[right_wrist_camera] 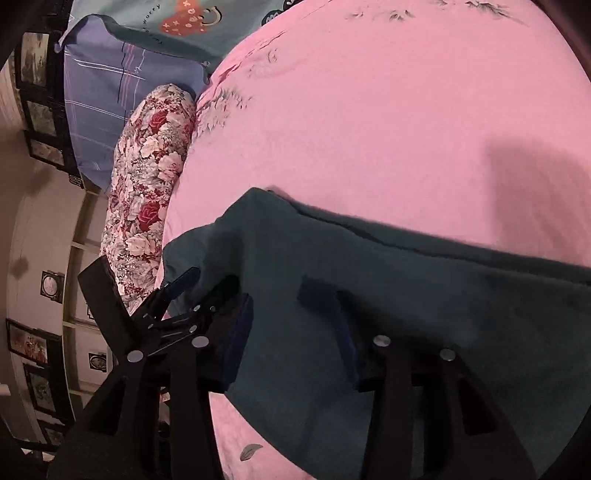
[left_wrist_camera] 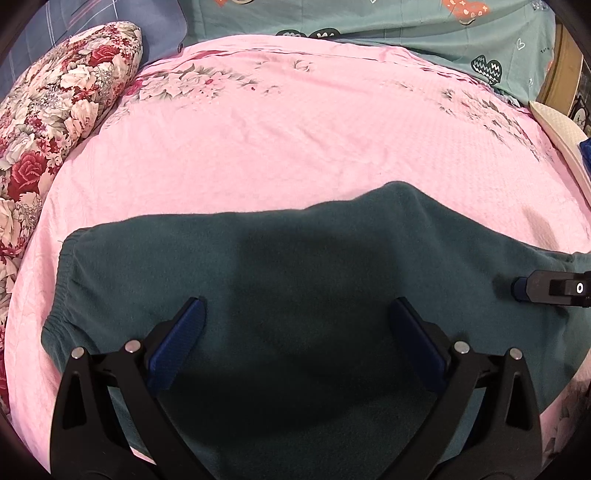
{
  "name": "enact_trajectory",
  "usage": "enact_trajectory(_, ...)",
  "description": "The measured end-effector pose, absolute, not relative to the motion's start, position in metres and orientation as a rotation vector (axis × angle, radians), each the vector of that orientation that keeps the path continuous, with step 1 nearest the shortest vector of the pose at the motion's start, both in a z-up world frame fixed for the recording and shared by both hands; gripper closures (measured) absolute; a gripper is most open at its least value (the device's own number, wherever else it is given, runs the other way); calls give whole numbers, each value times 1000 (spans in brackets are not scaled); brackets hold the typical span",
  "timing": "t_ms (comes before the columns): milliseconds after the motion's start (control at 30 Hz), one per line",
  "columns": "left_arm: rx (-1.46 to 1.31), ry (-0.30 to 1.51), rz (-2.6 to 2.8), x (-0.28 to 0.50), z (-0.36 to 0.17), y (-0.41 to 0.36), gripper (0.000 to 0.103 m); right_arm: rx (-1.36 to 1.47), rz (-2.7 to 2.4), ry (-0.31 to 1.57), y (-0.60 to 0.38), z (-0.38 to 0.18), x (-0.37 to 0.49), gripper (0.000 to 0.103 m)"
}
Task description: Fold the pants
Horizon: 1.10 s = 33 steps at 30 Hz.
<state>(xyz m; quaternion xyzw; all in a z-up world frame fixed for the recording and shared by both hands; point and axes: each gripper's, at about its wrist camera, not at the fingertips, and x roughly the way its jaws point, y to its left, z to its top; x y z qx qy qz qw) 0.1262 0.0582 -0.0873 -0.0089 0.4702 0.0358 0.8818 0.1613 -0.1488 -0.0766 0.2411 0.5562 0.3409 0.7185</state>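
Dark teal fleece pants (left_wrist_camera: 295,280) lie flat on a pink bedspread (left_wrist_camera: 288,140), elastic waistband at the left. My left gripper (left_wrist_camera: 297,308) is open just above the cloth, holding nothing. My right gripper shows at the right edge of the left wrist view (left_wrist_camera: 546,291), over the pants. In the right wrist view the pants (right_wrist_camera: 424,295) run under my right gripper (right_wrist_camera: 284,299), which is open above the cloth. The left gripper (right_wrist_camera: 184,284) shows there at the left, near the waistband end.
A red floral pillow (left_wrist_camera: 55,122) lies along the left of the bed. A teal patterned quilt (left_wrist_camera: 369,18) lies at the back. A white pillow (left_wrist_camera: 561,136) is at the right edge. A blue striped pillow (right_wrist_camera: 110,92) and the bed's edge show in the right wrist view.
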Motion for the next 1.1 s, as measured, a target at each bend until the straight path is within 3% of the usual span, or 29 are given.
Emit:
enact_trajectory(233, -43, 860, 85, 98, -58, 50, 2, 464, 722, 996, -215, -22, 113, 53)
enact_trajectory(333, -57, 838, -52, 82, -44, 16, 2, 444, 460, 871, -306, -7, 88, 43)
enact_trajectory(500, 112, 879, -295, 74, -47, -83, 2, 419, -24, 789, -445, -10, 44, 41)
enact_trajectory(667, 160, 928, -372, 83, -60, -142, 2, 458, -120, 810, -496, -37, 22, 41)
enact_trajectory(833, 188, 948, -363, 91, -67, -163, 2, 445, -87, 843, -493, -63, 29, 52)
enact_trajectory(900, 186, 970, -343, 93, -74, -168, 2, 442, -67, 856, -490, -66, 33, 64)
enact_trajectory(1033, 186, 989, -324, 98, -81, -170, 2, 345, -46, 890, -478, -72, 38, 71)
enact_trajectory(1100, 182, 989, -324, 100, -82, -171, 2, 400, -39, 869, -487, -75, 37, 81)
